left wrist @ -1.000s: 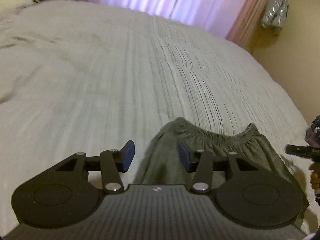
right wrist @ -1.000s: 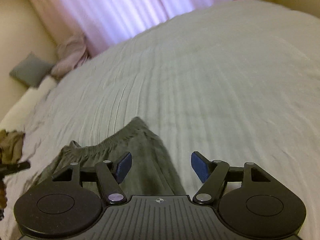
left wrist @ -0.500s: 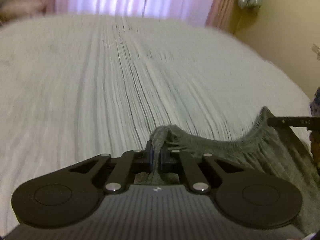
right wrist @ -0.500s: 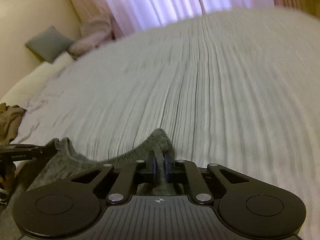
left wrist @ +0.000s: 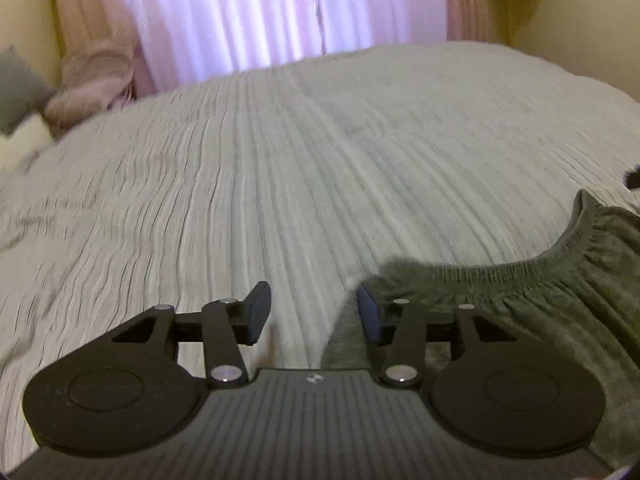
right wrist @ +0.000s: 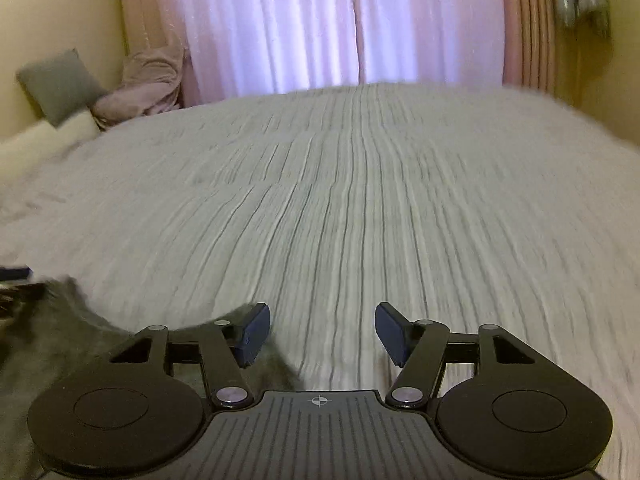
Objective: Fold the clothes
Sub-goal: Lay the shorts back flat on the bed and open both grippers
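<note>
— What has changed since half a second ago?

— Both grippers were pinched on the waistband corners of the grey shorts then; now both have let go and their jaws are opening with nothing between them.

— Start with the left wrist view.

— Left gripper (left wrist: 314, 312) hangs over the near edge of the bed (left wrist: 280, 184), its pads apart over bare ribbed bedspread. The grey shorts (left wrist: 560, 300) lie flat at the near right part of the bed, elastic waistband towards the far edge, and their left corner sits under and just beside the gripper's right finger (left wrist: 370, 316). A dark tip of the other tool shows at the right margin, blurred.

— Anything around it?

— Pale curtains (left wrist: 280, 16) hang behind the far edge. At the far left corner sit a pinkish bundle of cloth (left wrist: 92, 84) and a grey cushion (left wrist: 16, 88). Nothing lies on the bedspread ahead of the jaws.

— And the right wrist view?

— Right gripper (right wrist: 322, 332) has its pads wide apart over bare bedspread. The shorts (right wrist: 52, 344) lie at the near left, their corner beneath the left finger (right wrist: 254, 334), blurred. The curtains (right wrist: 340, 24), the cloth bundle (right wrist: 140, 88) and the cushion (right wrist: 56, 84) stand along the far side.

— Any writing?

— None that I can read; only a small mark on each gripper's body.
</note>
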`<state>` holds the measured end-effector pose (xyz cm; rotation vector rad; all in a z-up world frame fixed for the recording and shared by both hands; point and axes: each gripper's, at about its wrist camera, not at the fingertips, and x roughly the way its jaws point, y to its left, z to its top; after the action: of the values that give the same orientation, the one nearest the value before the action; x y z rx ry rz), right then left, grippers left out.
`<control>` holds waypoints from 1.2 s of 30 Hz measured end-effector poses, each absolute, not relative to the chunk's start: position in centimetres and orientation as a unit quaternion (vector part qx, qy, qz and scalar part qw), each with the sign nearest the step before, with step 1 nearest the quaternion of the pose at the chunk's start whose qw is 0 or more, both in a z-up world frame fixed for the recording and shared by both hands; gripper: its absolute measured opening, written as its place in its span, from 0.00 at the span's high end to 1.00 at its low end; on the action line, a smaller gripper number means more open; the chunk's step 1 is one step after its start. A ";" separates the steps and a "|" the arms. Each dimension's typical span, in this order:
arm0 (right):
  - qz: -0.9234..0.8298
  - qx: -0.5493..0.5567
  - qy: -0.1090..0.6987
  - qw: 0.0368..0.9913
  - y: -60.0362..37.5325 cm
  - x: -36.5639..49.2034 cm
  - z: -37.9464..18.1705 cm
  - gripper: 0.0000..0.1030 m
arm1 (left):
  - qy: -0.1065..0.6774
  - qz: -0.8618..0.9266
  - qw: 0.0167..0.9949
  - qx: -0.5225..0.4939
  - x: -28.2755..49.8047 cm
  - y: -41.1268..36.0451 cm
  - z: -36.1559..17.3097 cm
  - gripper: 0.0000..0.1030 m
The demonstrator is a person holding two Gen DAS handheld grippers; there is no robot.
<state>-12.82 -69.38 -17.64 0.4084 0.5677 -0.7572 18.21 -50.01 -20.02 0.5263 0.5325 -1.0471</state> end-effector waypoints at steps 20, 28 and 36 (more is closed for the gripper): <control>-0.429 0.200 0.327 0.818 -52.2 -27.8 -18.1 0.40 | 0.351 -0.415 0.832 0.110 11.0 -24.0 -16.1 0.92; -0.423 0.217 0.331 0.815 -46.3 -27.7 -17.9 0.40 | 0.391 -0.342 0.840 0.159 7.4 -22.6 -16.7 0.81; -0.437 0.256 0.313 0.804 -40.5 -29.5 -15.4 0.40 | 0.409 -0.328 0.835 0.166 1.0 -17.7 -14.4 0.74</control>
<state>-29.53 -40.50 -15.38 0.5477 0.6702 -0.9353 0.98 -17.73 -14.40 0.3508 0.8662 -0.6937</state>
